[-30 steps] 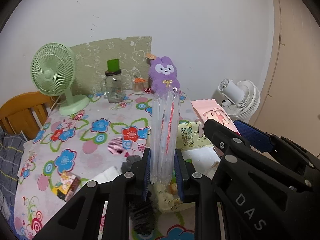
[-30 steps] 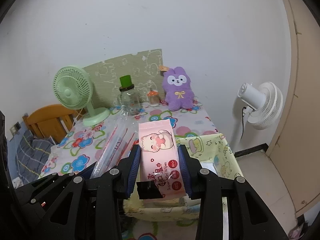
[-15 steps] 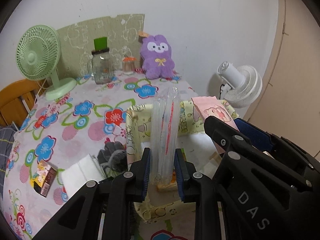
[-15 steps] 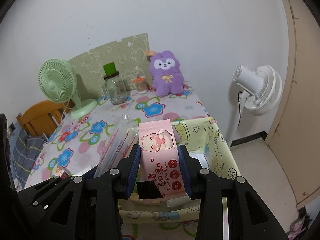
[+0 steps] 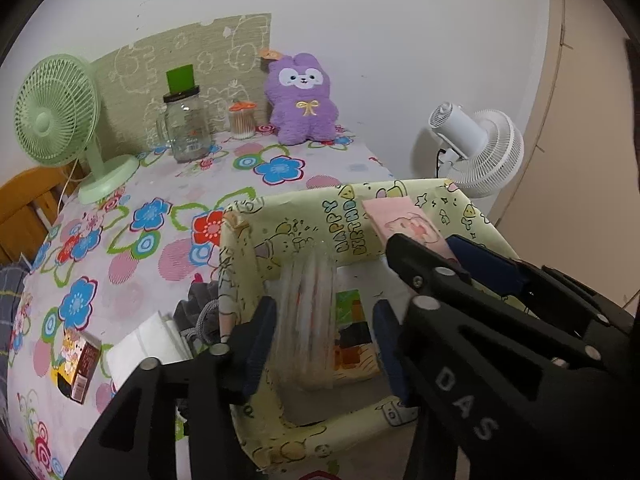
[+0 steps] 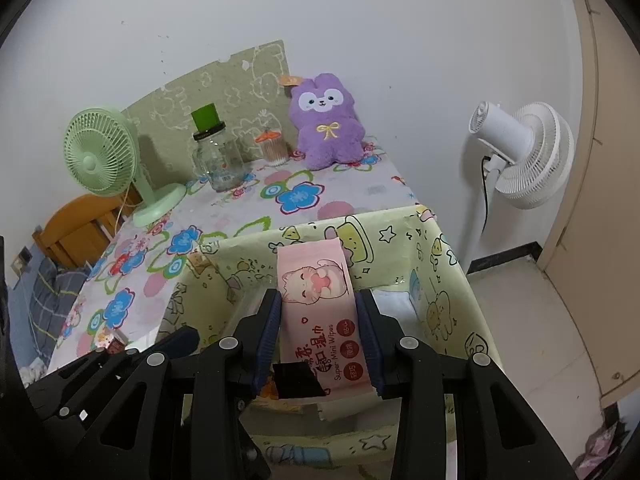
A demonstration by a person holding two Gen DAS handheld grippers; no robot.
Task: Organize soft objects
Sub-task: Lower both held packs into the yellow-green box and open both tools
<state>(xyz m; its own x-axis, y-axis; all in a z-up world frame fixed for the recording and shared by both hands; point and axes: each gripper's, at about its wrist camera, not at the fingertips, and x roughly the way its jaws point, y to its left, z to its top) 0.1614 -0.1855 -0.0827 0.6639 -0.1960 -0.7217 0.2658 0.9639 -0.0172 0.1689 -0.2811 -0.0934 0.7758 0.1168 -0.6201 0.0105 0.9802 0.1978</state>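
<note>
A yellow cartoon-print fabric box (image 5: 288, 232) stands at the table's right front corner; it also shows in the right wrist view (image 6: 424, 272). My left gripper (image 5: 324, 332) is open over the box, and a clear plastic packet (image 5: 308, 320), blurred, sits loose between its jaws above the box's inside. My right gripper (image 6: 318, 334) is shut on a pink wet-wipes pack (image 6: 320, 296) over the box; the pack also shows in the left wrist view (image 5: 404, 220).
On the flowered tablecloth (image 5: 152, 216) stand a purple plush bunny (image 5: 302, 100), a glass jar (image 5: 186, 124), a green fan (image 5: 60, 120), a small box (image 5: 78, 364), white tissues (image 5: 144, 352) and a grey cloth (image 5: 200, 312). A white floor fan (image 6: 520, 152) stands right.
Both grippers tilted down over the yellow box. My left gripper's jaws opened and let go of the clear packet, which is dropping. The right gripper still holds the wipes.
</note>
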